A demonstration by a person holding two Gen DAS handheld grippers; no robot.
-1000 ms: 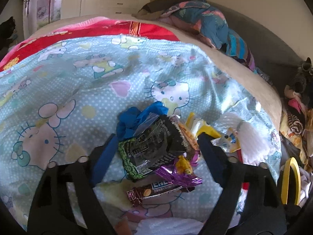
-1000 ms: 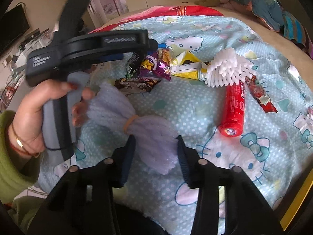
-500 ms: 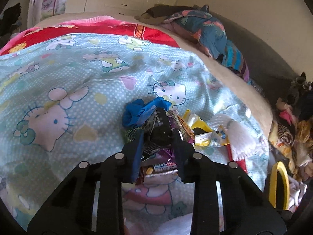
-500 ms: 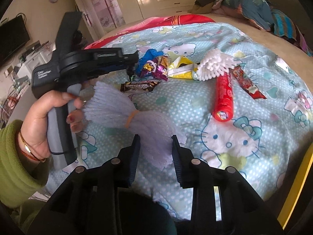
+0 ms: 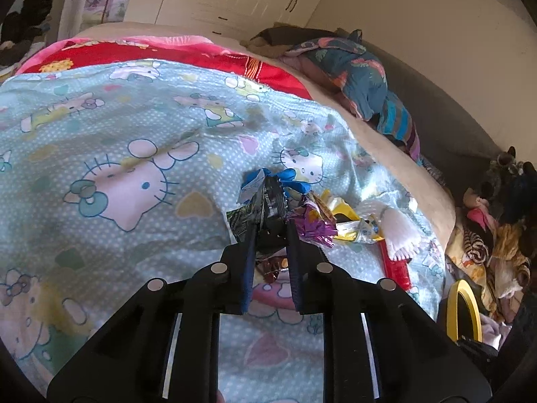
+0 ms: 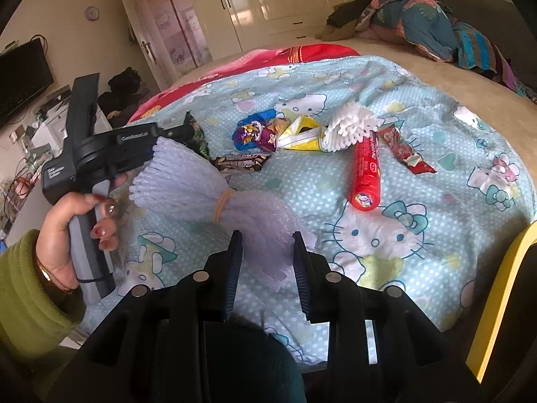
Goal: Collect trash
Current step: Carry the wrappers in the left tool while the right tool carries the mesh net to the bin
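Observation:
My left gripper (image 5: 271, 223) is shut on a black and green snack wrapper (image 5: 265, 206) and holds it above the Hello Kitty bedsheet (image 5: 134, 154). In the right wrist view the wrapper (image 6: 198, 134) sticks out past the left gripper's body. My right gripper (image 6: 266, 235) is shut on a pale purple foam net (image 6: 214, 184) tied with a rubber band, lifted off the bed. Loose trash lies on the sheet: a chocolate bar wrapper (image 6: 242, 162), a purple candy wrapper (image 6: 255, 134), a yellow wrapper (image 6: 302, 134), a red wrapper (image 6: 407, 156).
A red tube (image 6: 367, 171) and a white foam net (image 6: 352, 126) lie among the trash. A blue wrapper (image 5: 288, 178) sits behind the pile. Bedding (image 6: 426, 23) is heaped at the headboard. A yellow rim (image 5: 465, 309) stands at the bed's right edge.
My left gripper closed on the black and green wrapper and lifted it off the pile. My right gripper closed on the foam net and raised it.

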